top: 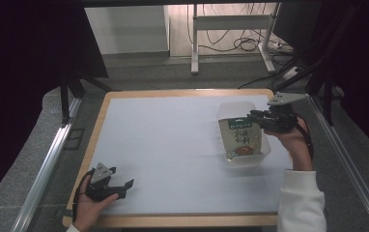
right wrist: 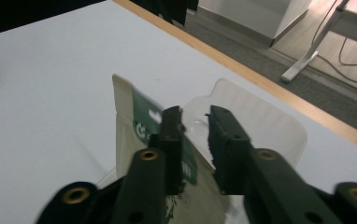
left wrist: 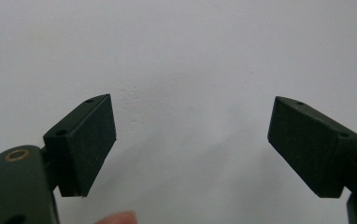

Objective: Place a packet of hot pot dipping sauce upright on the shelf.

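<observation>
The right gripper (top: 256, 117) is held over the far end of a food pouch (top: 240, 138), at the right side of the table (top: 173, 145). In the right gripper view the right gripper (right wrist: 195, 122) is seen with its jaws parted by a narrow gap; nothing is pinched, and the pouch (right wrist: 130, 121) lies just below and beside the left jaw. Whether that jaw touches the pouch's upper edge cannot be told.

The pouch is cream with a green band at its far end and a picture of food at its near end. It is laid flat inside a clear plastic tray (top: 265, 145), which is set on the white tabletop near the right edge. In the right gripper view the tray (right wrist: 270, 126) is seen past the jaw tips, its rounded rim clear of the pouch.

The left gripper (top: 124, 186) is held low at the near left corner of the table, well apart from the tray. In the left gripper view the left gripper (left wrist: 191, 140) is spread wide, with bare white tabletop (left wrist: 181, 56) between the pads. A fingertip (left wrist: 118, 217) is seen at the bottom edge.
</observation>
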